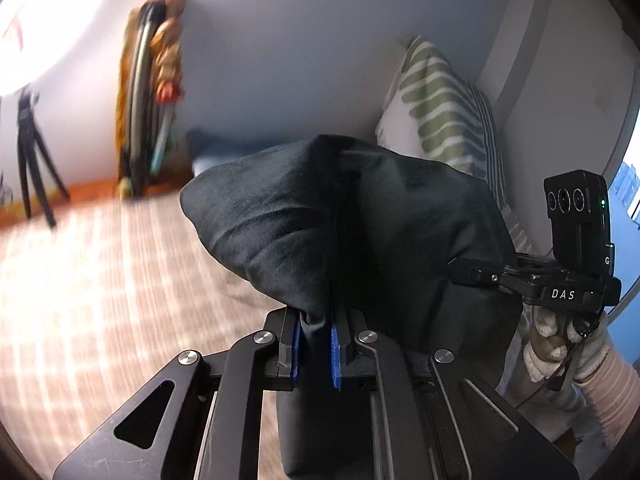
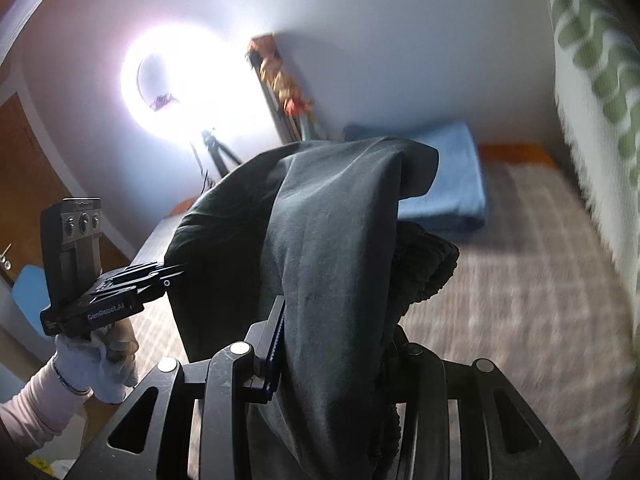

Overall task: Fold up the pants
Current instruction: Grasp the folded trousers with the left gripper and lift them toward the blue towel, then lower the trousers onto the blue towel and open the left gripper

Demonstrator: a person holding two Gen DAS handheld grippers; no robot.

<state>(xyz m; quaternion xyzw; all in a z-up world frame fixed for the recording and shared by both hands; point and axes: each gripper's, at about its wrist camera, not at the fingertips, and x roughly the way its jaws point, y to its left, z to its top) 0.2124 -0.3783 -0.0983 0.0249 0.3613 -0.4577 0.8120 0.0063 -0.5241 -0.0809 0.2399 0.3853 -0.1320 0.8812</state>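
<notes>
The left gripper [image 1: 316,354] pinches a bunched fold of the dark pants [image 1: 340,220] between its blue pads [image 1: 335,358], jaws narrowed tight onto the cloth. The pants balloon up ahead of the jaws and hang down below them, lifted off the checked bedspread [image 1: 100,280]. To the right of these jaws the right gripper [image 1: 472,272] reaches in sideways, tips buried in the same cloth, gloved right hand [image 1: 560,336] under it. In the right wrist view the right gripper [image 2: 340,344] is closed on the pants [image 2: 320,240]: the left finger's pad [image 2: 276,344] presses the cloth, the other finger is hidden behind it. The ribbed waistband [image 2: 424,264] bulges out just right of the jaws. Left of these jaws the left gripper [image 2: 176,270] meets the cloth, held by a white-gloved left hand [image 2: 96,356]. Ahead of the jaws lies a folded blue towel [image 2: 444,176] on the bedspread; a green-patterned pillow [image 2: 592,80] stands far right. A tripod [image 1: 34,156] and bright ring light [image 2: 188,84] sit beyond, blurred.
</notes>
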